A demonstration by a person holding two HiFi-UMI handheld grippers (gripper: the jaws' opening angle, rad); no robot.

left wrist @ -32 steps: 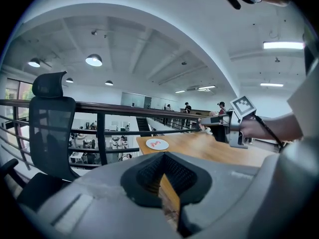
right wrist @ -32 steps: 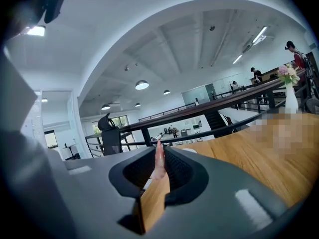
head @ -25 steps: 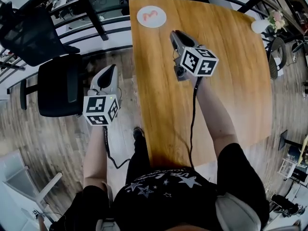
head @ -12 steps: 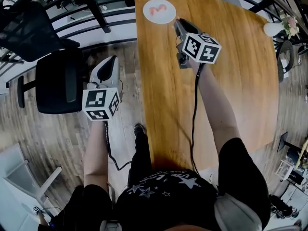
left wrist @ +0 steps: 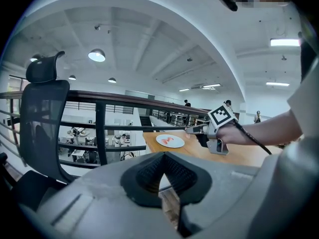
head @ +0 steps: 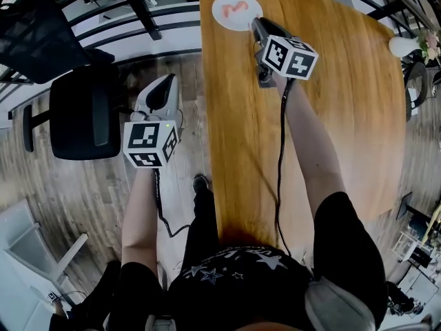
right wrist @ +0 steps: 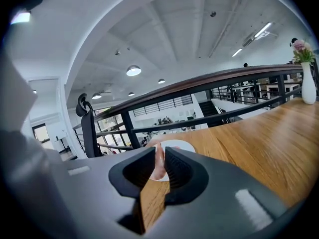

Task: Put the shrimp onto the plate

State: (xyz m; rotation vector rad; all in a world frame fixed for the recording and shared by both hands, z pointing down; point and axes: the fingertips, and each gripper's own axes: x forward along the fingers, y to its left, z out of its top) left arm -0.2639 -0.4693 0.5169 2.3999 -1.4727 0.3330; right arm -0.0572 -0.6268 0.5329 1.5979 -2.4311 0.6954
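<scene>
We are holding tongs in each hand. Our right gripper (head: pixel 255 21) is squeezing a pale pink shrimp (right wrist: pixel 159 164) between its two jaws, so these tongs are closed on it. The pale pink shrimp is standing up between the dark pads. We are holding it at the near edge of the white plate (head: pixel 224 18), which is sitting at the far left corner of the wooden table (head: pixel 331 116). We cannot tell if the shrimp is touching the plate. A red shrimp (head: pixel 236 8) is lying curled in the middle of the plate.

Our left gripper (head: pixel 168 79) is hanging off to the side of the table, over the wood floor. Its jaws are pressing together at the tips and nothing is sitting between them. It is pointing toward a black chair (head: pixel 86 112) that is standing well apart from the table.

A white vase (right wrist: pixel 308 86) with flowers is sitting on the far right side of the table. A dark railing (right wrist: pixel 224 81) is running behind the table.
</scene>
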